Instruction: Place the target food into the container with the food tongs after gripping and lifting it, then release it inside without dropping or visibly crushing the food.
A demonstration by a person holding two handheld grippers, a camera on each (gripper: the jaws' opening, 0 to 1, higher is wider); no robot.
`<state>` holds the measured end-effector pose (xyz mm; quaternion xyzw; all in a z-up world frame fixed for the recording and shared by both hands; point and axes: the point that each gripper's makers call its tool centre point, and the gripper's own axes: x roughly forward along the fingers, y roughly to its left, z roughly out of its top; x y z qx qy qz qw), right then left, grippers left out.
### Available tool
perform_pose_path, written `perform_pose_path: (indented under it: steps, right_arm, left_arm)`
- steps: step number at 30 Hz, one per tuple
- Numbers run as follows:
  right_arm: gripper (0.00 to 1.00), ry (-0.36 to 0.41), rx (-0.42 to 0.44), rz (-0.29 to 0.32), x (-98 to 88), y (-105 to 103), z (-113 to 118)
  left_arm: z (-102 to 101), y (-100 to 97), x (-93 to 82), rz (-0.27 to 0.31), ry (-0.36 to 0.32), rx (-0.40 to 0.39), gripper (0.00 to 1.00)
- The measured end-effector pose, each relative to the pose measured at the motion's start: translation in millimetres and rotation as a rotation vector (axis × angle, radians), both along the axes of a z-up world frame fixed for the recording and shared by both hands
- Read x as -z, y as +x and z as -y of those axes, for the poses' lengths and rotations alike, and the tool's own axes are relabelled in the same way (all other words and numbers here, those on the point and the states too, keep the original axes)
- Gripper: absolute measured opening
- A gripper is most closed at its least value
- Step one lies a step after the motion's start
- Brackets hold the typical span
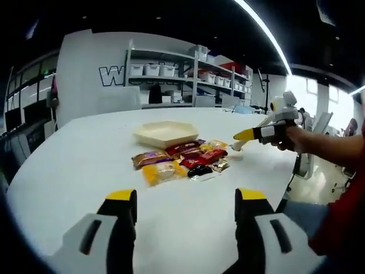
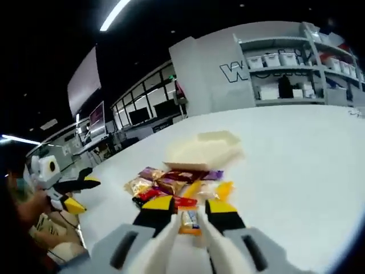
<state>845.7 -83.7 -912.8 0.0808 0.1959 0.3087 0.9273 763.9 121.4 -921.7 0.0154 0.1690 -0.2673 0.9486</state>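
Left gripper view: left tongs [image 1: 186,204] stand wide apart above bare tabletop [image 1: 74,160], clear of the work, presumably idle. Snack packets [image 1: 181,160] lie heaped at 12 o'clock, the beige container [image 1: 166,134] just beyond, near for a short transfer. Right tongs [image 1: 244,137] enter at 2 o'clock, tips toward the heap. Right gripper view adds detail: right tongs [image 2: 190,206] are narrowed about an orange packet [image 2: 189,221]; whether they grip it cannot be told.
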Motion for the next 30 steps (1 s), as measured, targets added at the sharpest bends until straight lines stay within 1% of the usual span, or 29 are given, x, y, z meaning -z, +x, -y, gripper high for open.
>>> perform_pose_path:
  steps: [3, 7, 10, 19, 24, 30]
  right_arm:
    - [0.15, -0.003, -0.004, 0.008, -5.5, 2, -2]
    - [0.15, -0.012, -0.015, 0.020, -14.1, 5, -6]
    - [0.15, -0.014, -0.025, 0.026, -20.4, 8, -8]
    - [0.15, -0.009, -0.047, 0.046, -43.4, 24, -18]
    - [0.15, -0.021, -0.059, 0.060, -53.6, 33, -24]
    - [0.15, -0.018, -0.069, 0.068, -67.3, 46, -31]
  left_arm:
    - [-1, 0.4, 0.0, 0.000, 0.005, -0.006, 0.69]
    - [-4, 1.7, 0.2, -0.002, 0.002, -0.025, 0.74]
    - [-4, 1.6, 0.6, -0.001, 0.002, -0.031, 0.75]
    - [-1, -0.1, 1.2, -0.004, 0.020, -0.020, 0.75]
    - [0, 0.6, -1.2, 0.002, 0.020, -0.020, 0.75]
    - [-2, 0.9, -3.1, 0.006, 0.034, -0.018, 0.74]
